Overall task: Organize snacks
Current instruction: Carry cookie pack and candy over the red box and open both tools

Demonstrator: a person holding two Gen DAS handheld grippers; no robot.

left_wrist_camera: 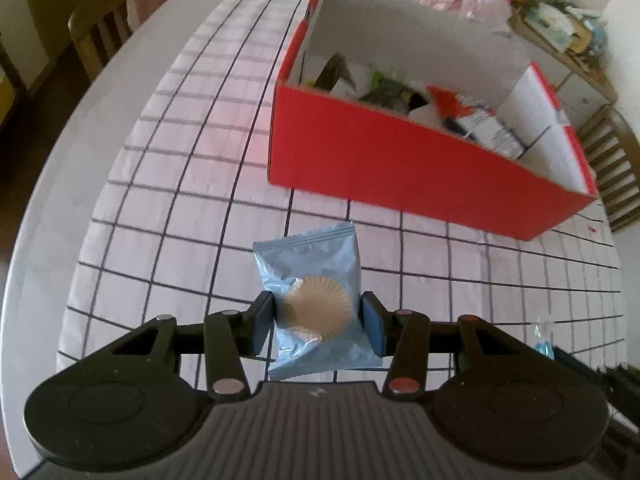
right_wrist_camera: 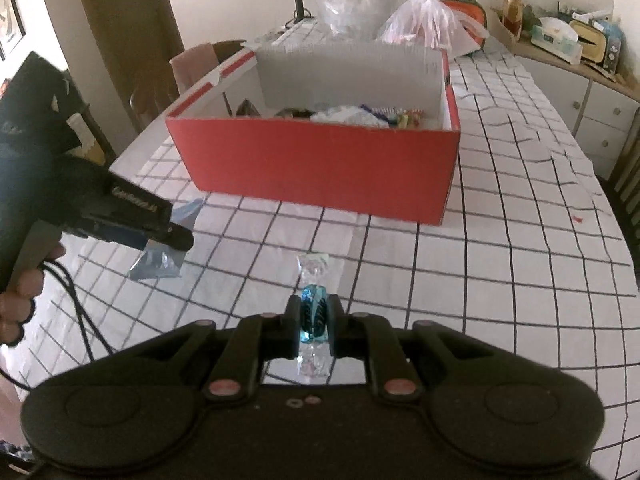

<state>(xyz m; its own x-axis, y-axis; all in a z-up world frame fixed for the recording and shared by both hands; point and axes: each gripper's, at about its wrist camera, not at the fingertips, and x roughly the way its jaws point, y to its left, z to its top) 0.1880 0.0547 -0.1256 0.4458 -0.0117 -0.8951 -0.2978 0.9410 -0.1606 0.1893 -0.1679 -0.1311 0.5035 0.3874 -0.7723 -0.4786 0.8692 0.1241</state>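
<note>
My left gripper (left_wrist_camera: 318, 312) is shut on a light blue snack packet (left_wrist_camera: 312, 280) with a round biscuit picture, held above the checked tablecloth. From the right wrist view the left gripper (right_wrist_camera: 168, 236) appears at the left with the packet (right_wrist_camera: 160, 258) in it. My right gripper (right_wrist_camera: 315, 320) is shut on a blue candy in a clear twist wrapper (right_wrist_camera: 314, 312). The red cardboard box (left_wrist_camera: 400, 164) with white inner walls stands ahead of both grippers and holds several snacks; it also shows in the right wrist view (right_wrist_camera: 320, 164).
The table wears a white cloth with a black grid (right_wrist_camera: 500, 260). Plastic bags (right_wrist_camera: 424, 20) lie behind the box. A sideboard with clutter (right_wrist_camera: 568, 40) stands at the right. Wooden chairs (left_wrist_camera: 100, 28) stand at the table's far left and at the right (left_wrist_camera: 612, 168).
</note>
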